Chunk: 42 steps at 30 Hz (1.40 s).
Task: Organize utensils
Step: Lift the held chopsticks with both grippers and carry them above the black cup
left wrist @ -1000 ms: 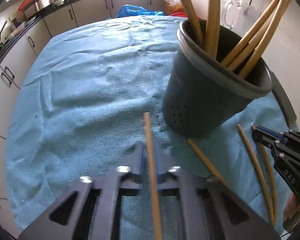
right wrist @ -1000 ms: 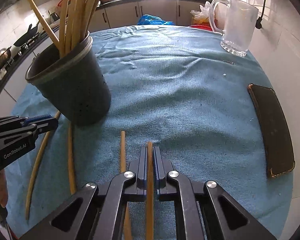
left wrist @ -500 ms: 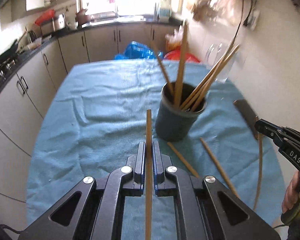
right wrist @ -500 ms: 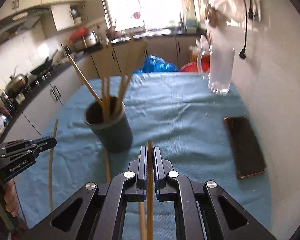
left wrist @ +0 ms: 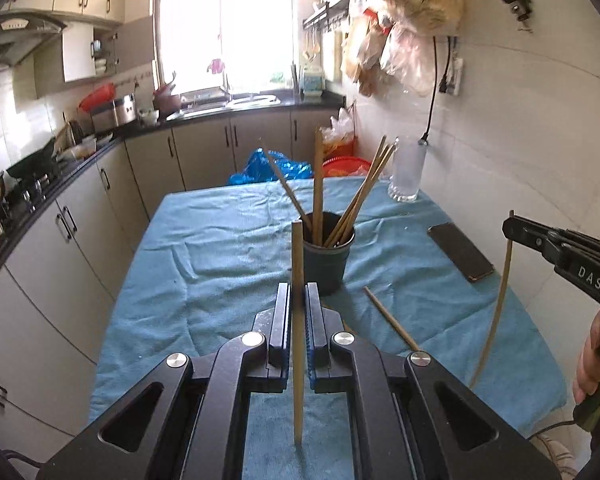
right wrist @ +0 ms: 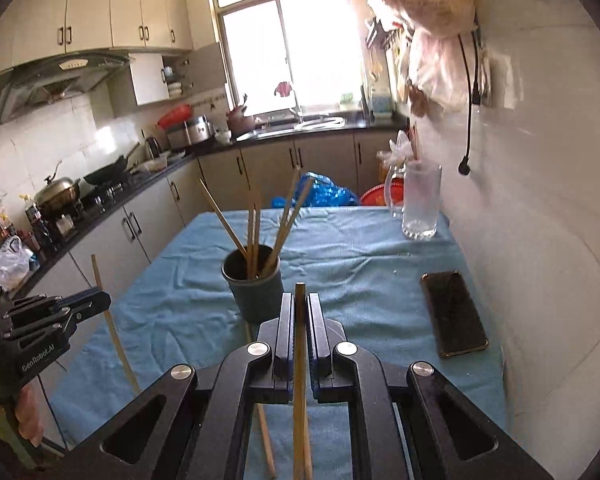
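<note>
A table draped in a blue towel [left wrist: 228,240] fills the middle of both wrist views, with kitchen cabinets [left wrist: 204,152] running along its left side and far end under a bright window. On the towel, a dark round holder [left wrist: 329,258] stands upright near the centre, with several wooden chopsticks [left wrist: 318,184] leaning out of it in a fan toward twelve, eleven and one o'clock. A clear glass mug [right wrist: 420,204] stands at the far right corner of the table, at about one o'clock from the holder. A black phone [right wrist: 454,312] lies flat at about three o'clock from the holder, close to the wall-side edge.

The left gripper [left wrist: 298,300] is clenched on a single chopstick [left wrist: 297,264], which runs straight up between its pads and pokes out toward twelve o'clock, its tip overlapping the holder's left side in that view. The right gripper [right wrist: 300,308] is likewise clamped around its own chopstick [right wrist: 300,300], the tip showing just above the pads. Seen from the left camera, that stick hangs down from the right gripper [left wrist: 516,230] toward six o'clock with a slight bow. A loose chopstick [left wrist: 392,324] lies on the towel at about five o'clock from the holder, and another [right wrist: 266,436] lies partly hidden under the right gripper.
</note>
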Motion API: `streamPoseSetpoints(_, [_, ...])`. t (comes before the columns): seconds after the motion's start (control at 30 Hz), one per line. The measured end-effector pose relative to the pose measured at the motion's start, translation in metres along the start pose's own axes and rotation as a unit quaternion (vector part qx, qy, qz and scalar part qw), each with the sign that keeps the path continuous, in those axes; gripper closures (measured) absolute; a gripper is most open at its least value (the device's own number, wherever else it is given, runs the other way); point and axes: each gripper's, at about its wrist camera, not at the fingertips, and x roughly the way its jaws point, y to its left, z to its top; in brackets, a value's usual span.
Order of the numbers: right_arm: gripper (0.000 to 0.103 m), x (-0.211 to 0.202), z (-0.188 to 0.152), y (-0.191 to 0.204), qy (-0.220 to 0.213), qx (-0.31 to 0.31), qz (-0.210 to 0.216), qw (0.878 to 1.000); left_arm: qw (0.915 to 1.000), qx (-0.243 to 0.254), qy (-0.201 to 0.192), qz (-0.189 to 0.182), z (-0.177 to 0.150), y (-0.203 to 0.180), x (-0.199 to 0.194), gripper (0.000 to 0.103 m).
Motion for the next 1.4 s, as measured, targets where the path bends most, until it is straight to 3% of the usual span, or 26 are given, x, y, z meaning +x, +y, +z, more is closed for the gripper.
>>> streamPoseSetpoints(0.4, [0.097,-0.029,0.028,0.012,-0.041,-0.009,0.001,0.999,0.9993,0.001,-0.031,-0.022,0.029,-0.004,-0.026,0.097])
streamPoseSetpoints(0.63, [0.097,-0.032,0.048,0.028,-0.059,-0.025,0.008,0.998,0.9993,0.008,-0.036,-0.01,0.045,-0.002,-0.028,0.097])
streamPoseSetpoints(1.4, [0.097,-0.007,0.091,0.032,-0.06,0.0,0.026,0.998,0.999,0.027,-0.035,-0.004,0.077,0.005,-0.028,0.097])
